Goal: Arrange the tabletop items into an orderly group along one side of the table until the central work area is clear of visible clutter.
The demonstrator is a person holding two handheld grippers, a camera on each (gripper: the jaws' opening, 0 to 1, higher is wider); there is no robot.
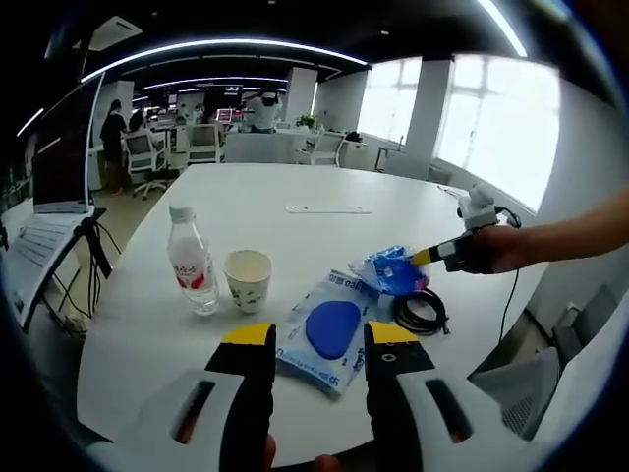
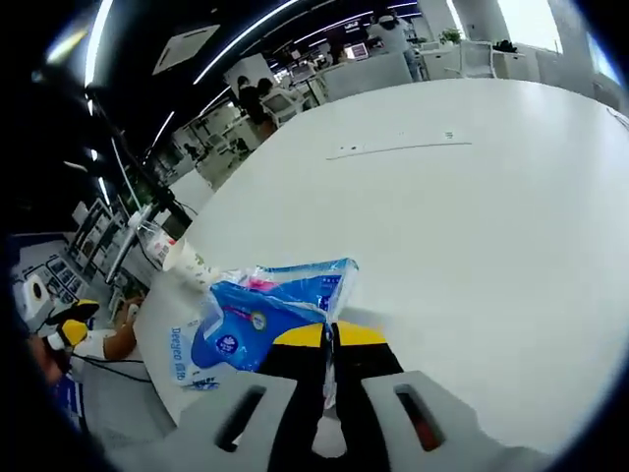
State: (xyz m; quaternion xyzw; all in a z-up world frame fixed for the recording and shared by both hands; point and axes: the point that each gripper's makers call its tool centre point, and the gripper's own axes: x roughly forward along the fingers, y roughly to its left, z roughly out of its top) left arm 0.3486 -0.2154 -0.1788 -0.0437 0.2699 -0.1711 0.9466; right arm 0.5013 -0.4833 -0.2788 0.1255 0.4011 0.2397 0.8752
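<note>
On the smooth white round worktop, a clear plastic water bottle with a red label stands upright just beside a pale paper cup. A flat, glossy blue-and-white wipes pack lies with its long axis slanting away, near a coiled black cable. The left claw hangs open above the worktop edge. The right claw is clamped on a crinkled blue plastic pouch, held above the worktop.
</note>
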